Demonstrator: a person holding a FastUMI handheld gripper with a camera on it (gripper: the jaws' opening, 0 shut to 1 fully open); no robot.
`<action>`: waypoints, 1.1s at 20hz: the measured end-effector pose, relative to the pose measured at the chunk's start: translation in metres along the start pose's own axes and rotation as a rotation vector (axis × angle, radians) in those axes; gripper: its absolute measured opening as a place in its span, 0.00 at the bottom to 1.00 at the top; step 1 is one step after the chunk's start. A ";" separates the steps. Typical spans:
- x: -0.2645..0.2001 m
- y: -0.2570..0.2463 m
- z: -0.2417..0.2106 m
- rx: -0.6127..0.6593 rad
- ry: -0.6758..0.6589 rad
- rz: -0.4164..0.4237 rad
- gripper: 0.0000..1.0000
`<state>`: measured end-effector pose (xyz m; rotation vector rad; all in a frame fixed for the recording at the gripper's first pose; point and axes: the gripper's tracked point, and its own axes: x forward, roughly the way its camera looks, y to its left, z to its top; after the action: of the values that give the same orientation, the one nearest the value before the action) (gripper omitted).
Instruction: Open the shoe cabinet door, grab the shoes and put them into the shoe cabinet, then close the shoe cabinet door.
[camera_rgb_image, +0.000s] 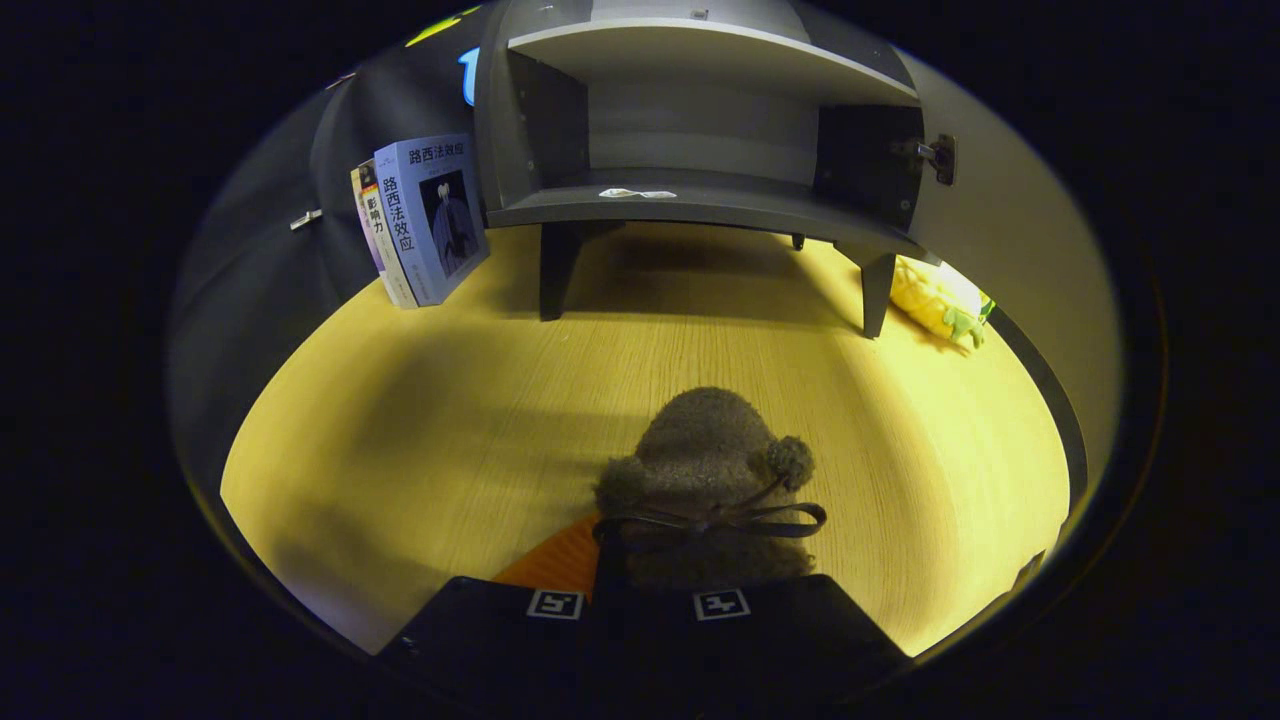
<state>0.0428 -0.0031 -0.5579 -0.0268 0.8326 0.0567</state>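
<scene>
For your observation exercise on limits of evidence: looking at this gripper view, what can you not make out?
- Gripper view: the heel of the fuzzy brown slipper with pompoms and bow is covered by the gripper, so whether its jaws press on it is unclear.
- The grey shoe cabinet's upper part is cut off by the edge.
- The small white scrap on its shelf is too small to identify.
- The yellow plush toy is partly behind a cabinet leg.

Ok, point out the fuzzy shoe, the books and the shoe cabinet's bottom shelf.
fuzzy shoe (705, 450), gripper view, on its rounded toe, between the gripper (640, 605) fingers.
books (432, 215), gripper view, on the front cover.
bottom shelf (700, 205), gripper view, on its front edge.
</scene>
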 end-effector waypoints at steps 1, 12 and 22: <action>0.001 0.001 0.001 -0.004 -0.005 0.012 0.26; -0.005 -0.002 0.009 0.033 0.009 0.017 0.05; -0.094 -0.004 0.103 -0.018 -0.106 0.025 0.05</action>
<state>0.0560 -0.0057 -0.4195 -0.0304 0.7266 0.0890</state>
